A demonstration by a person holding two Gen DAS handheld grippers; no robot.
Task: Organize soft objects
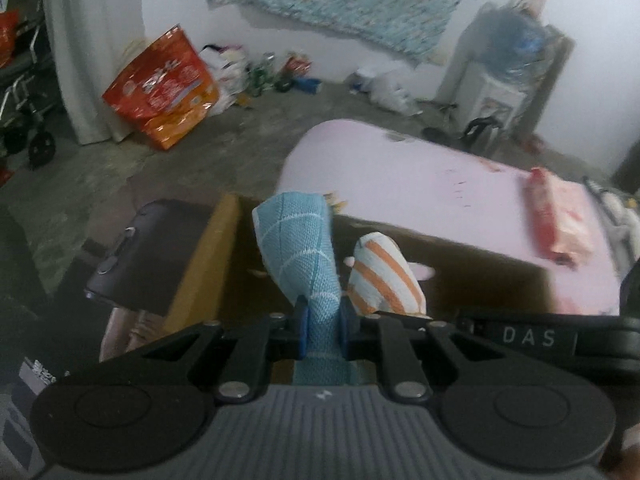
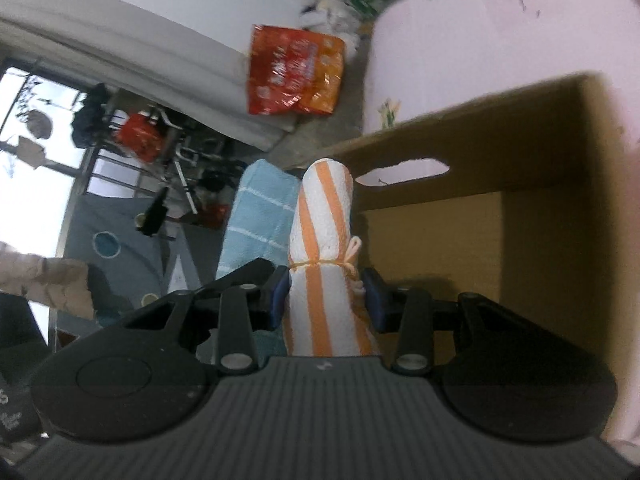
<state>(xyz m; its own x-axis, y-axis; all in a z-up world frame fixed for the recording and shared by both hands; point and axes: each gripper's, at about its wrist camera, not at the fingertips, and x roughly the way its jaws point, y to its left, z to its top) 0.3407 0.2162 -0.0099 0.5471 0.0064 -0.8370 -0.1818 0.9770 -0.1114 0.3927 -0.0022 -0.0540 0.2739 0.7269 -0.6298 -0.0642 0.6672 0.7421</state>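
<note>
My left gripper [image 1: 323,326] is shut on a rolled light-blue towel [image 1: 298,248] with white stitched lines, which sticks up over the open cardboard box [image 1: 200,276]. Right of it in the left wrist view is a rolled white towel with orange stripes [image 1: 384,280]. In the right wrist view my right gripper [image 2: 326,300] is shut on that orange-striped towel [image 2: 324,220], tied with a yellow band, at the box's rim. The blue towel [image 2: 260,220] shows just left of it. The cardboard box [image 2: 540,232] has a cut-out handle hole in its far wall.
A pale pink table [image 1: 420,184] lies behind the box, with a red-and-white packet [image 1: 556,216] on it. An orange-red bag [image 1: 164,84] and clutter sit on the grey floor by the white wall. A dark case [image 1: 140,252] stands left of the box.
</note>
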